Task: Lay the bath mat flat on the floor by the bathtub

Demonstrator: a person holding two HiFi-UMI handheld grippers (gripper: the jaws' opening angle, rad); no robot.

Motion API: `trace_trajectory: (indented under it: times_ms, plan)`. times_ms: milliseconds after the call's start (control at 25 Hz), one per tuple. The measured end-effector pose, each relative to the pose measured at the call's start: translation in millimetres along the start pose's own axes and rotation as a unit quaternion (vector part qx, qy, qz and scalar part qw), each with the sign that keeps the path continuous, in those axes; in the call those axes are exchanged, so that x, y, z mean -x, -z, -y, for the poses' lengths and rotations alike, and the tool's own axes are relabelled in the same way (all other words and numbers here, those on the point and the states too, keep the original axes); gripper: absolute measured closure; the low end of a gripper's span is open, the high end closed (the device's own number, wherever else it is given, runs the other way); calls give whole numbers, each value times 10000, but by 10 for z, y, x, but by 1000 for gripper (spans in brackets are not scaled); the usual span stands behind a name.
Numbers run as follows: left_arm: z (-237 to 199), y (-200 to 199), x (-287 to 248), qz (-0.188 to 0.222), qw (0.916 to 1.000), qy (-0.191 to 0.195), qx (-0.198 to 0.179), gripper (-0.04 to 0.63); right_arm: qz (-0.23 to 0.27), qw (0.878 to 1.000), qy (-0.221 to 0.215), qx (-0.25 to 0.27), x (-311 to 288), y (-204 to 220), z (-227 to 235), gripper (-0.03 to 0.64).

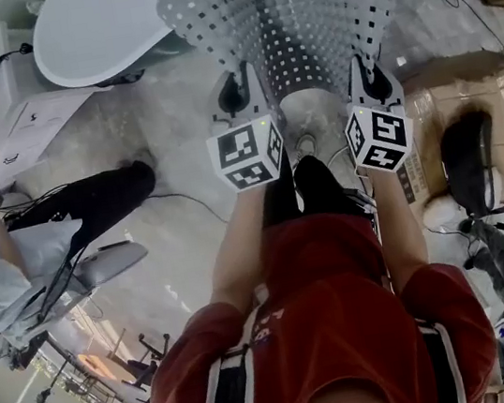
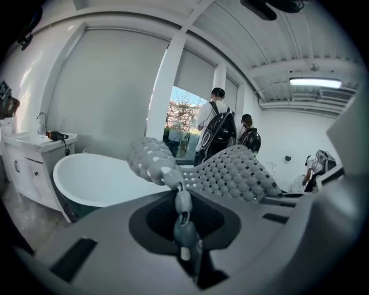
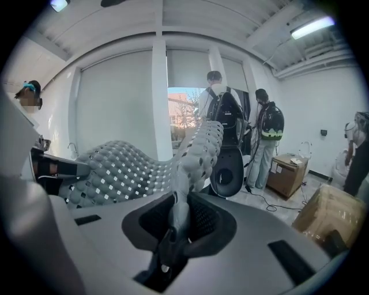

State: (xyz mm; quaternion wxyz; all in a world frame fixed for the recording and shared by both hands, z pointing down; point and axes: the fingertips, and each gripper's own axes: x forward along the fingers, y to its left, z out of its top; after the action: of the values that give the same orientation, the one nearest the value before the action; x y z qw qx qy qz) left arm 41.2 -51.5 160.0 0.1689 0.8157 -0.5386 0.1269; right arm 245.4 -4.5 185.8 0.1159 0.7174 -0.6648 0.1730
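Note:
A grey rubber bath mat point(image 1: 288, 10) with rows of square holes hangs spread in the air in front of me, held by its near edge. My left gripper point(image 1: 240, 89) is shut on the mat's left corner, and my right gripper point(image 1: 367, 73) is shut on its right corner. In the left gripper view the mat point(image 2: 230, 170) curls up from the pinched jaws of the left gripper point(image 2: 180, 199), with the white bathtub point(image 2: 98, 178) behind it. From the right gripper point(image 3: 177, 204) the mat point(image 3: 121, 167) stretches away to the left. The bathtub point(image 1: 102, 30) lies to the upper left.
A white vanity point(image 1: 21, 118) stands left of the tub. A wrapped cardboard box point(image 1: 465, 110) sits at the right, with cables on the marble floor. One person point(image 1: 16, 271) crouches at the left. Two people with backpacks point(image 2: 216, 129) stand by the window, near a black chair point(image 3: 228, 167).

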Motion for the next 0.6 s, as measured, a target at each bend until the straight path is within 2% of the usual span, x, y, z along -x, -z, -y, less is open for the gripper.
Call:
trace_trajectory:
  times_ms: [200, 600]
  plan:
    - [50, 369, -228, -342, 9993, 114, 128, 549, -397, 9991, 57, 158, -171, 303, 121, 552]
    - [-232, 1025, -744, -893, 9957, 90, 208, 549, -1041, 9943, 26, 233, -728, 948, 132, 552]
